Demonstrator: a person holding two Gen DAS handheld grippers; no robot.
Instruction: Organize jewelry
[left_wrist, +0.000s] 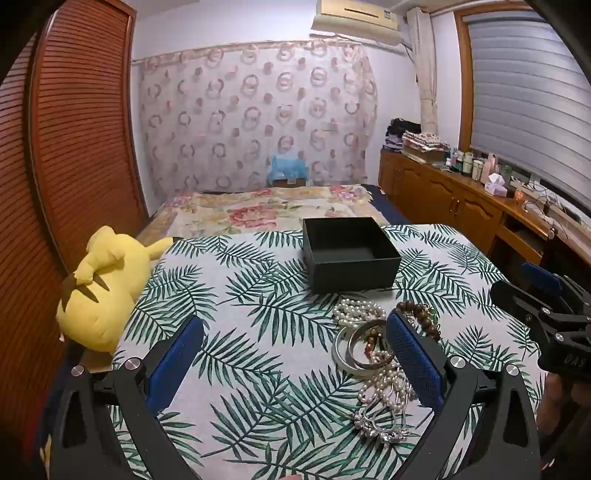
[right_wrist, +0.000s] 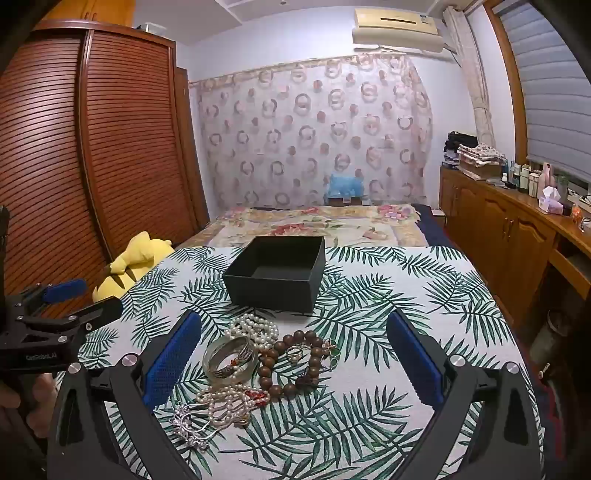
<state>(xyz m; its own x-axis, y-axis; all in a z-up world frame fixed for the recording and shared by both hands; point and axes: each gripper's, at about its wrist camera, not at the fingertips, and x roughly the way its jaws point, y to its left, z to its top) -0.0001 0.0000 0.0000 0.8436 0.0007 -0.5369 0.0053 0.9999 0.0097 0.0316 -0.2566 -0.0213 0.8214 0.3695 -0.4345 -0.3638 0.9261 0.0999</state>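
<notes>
Pearl-strewn jewelry pile between spread right claw, untouched

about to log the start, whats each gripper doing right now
Left gripper: open, holding nothing.
Right gripper: open, holding nothing, above the jewelry pile.

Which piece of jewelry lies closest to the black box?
The white pearl strand; it alone lies just before the box, the bangles and wooden beads lying nearer the camera.
</notes>
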